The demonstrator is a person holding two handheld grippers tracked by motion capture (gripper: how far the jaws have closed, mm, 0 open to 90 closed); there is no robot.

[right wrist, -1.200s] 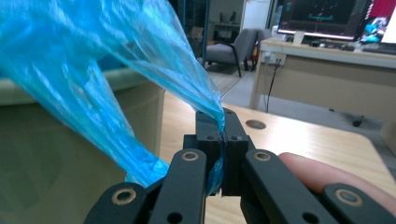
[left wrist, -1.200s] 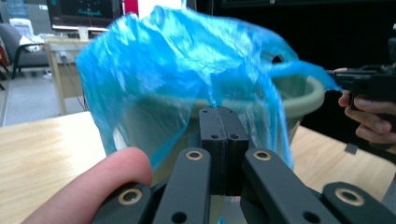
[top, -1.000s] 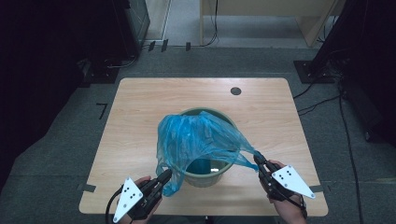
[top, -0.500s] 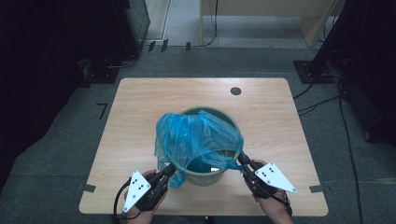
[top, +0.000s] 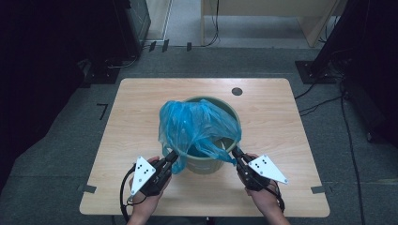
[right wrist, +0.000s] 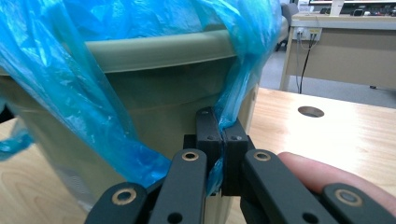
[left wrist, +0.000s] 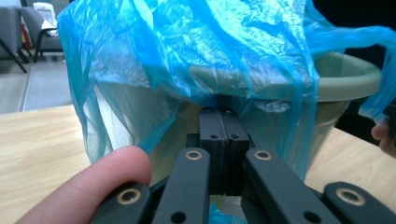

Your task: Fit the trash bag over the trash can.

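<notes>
We clamp the blue bag (top: 197, 124) in the left hand-held gripper (top: 172, 157) and right hand-held gripper (top: 236, 154), beside the green bin (top: 206, 161).

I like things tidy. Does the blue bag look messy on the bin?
Yes. The bag is bunched and crumpled over the bin, covering its left side while the right rim is bare. Both grippers pinch its near edge.
</notes>
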